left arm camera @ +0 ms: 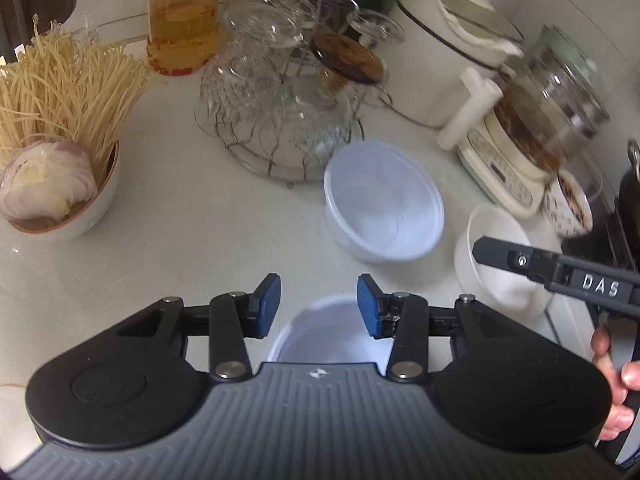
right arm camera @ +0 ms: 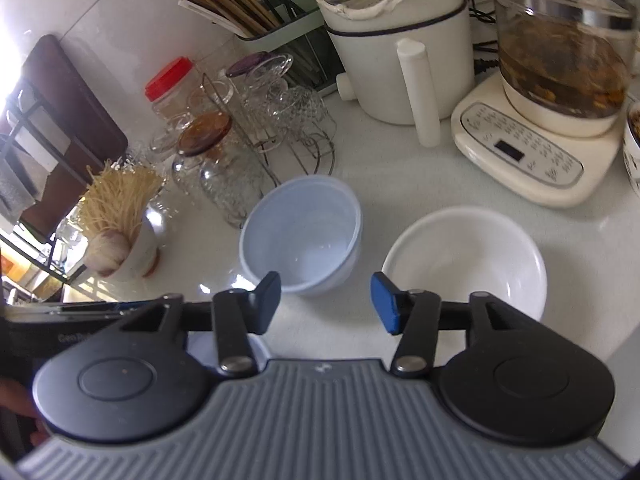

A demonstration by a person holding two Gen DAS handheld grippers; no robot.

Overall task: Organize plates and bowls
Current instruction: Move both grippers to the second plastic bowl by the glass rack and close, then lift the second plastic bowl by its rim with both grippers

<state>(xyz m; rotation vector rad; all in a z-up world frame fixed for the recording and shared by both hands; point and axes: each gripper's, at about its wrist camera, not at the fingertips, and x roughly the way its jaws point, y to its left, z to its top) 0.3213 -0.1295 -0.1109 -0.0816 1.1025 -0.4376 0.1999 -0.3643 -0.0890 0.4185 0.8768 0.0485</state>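
A translucent plastic bowl (left arm camera: 384, 200) (right arm camera: 304, 236) sits upright on the white counter (left arm camera: 200, 248), with a white ceramic bowl (left arm camera: 496, 256) (right arm camera: 468, 260) just to its right. A second translucent bowl (left arm camera: 332, 332) lies on the counter under my left gripper (left arm camera: 319, 306), which hangs open above it with nothing between its blue pads. My right gripper (right arm camera: 326, 302) is open too, hovering over the counter in front of the two bowls and holding nothing. In the left wrist view, one of its fingers (left arm camera: 504, 258) reaches over the white bowl.
At the left stands a bowl of dry noodles and garlic (left arm camera: 60, 184). Behind the bowls are a wire rack of glass cups (left arm camera: 280, 112) and a red-lidded jar (left arm camera: 182, 20). A white cooker (left arm camera: 440, 52), a glass kettle on its base (right arm camera: 520, 152), a patterned cup (left arm camera: 568, 204) and a chopstick holder (right arm camera: 260, 12) crowd the back right.
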